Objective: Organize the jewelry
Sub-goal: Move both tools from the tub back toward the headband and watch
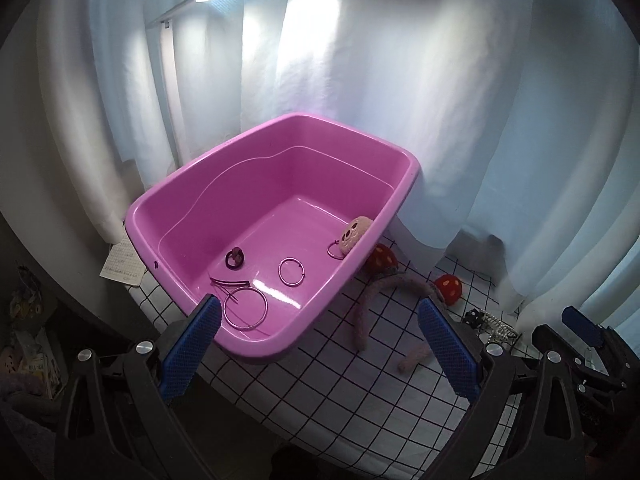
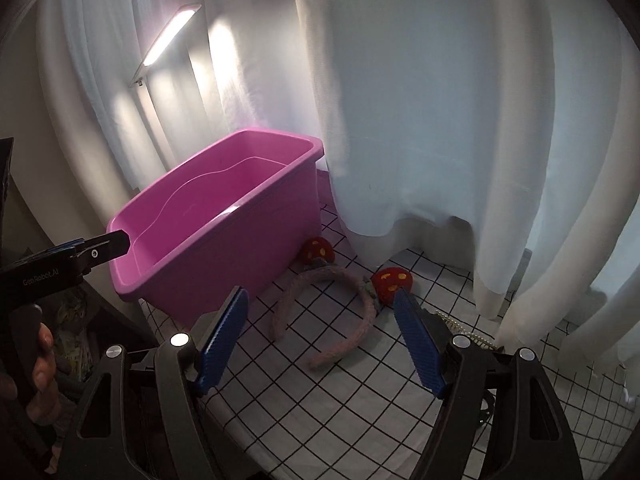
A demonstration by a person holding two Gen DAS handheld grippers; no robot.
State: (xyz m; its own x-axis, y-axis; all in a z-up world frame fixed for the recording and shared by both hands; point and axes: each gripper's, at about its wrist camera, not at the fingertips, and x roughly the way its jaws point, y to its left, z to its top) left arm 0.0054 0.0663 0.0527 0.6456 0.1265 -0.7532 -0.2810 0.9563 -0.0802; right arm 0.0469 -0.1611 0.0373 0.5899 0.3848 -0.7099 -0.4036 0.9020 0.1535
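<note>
A pink plastic tub (image 1: 404, 196) stands on the checked cloth. Inside lie a large hoop (image 1: 245, 307), a smaller hoop (image 1: 291, 273), a dark clip (image 1: 234, 258), a thin hairpin (image 1: 230, 282) and a pink knitted charm (image 1: 354, 234) on a ring. A pink fuzzy headband (image 2: 352, 276) with two red mushroom ornaments (image 2: 390, 280) lies right of the tub (image 2: 224, 256). A pearl hair clip (image 1: 494, 324) lies further right. My left gripper (image 1: 320, 316) is open and empty over the tub's near corner. My right gripper (image 2: 320, 312) is open and empty above the headband.
White curtains (image 2: 400, 100) hang close behind the tub and table. A lit lamp bar (image 2: 170, 36) is at upper left. The checked cloth (image 2: 340, 400) ends at the table's left edge, with a paper sheet (image 1: 122, 266) and clutter below. A small pink piece (image 1: 414, 358) lies on the cloth.
</note>
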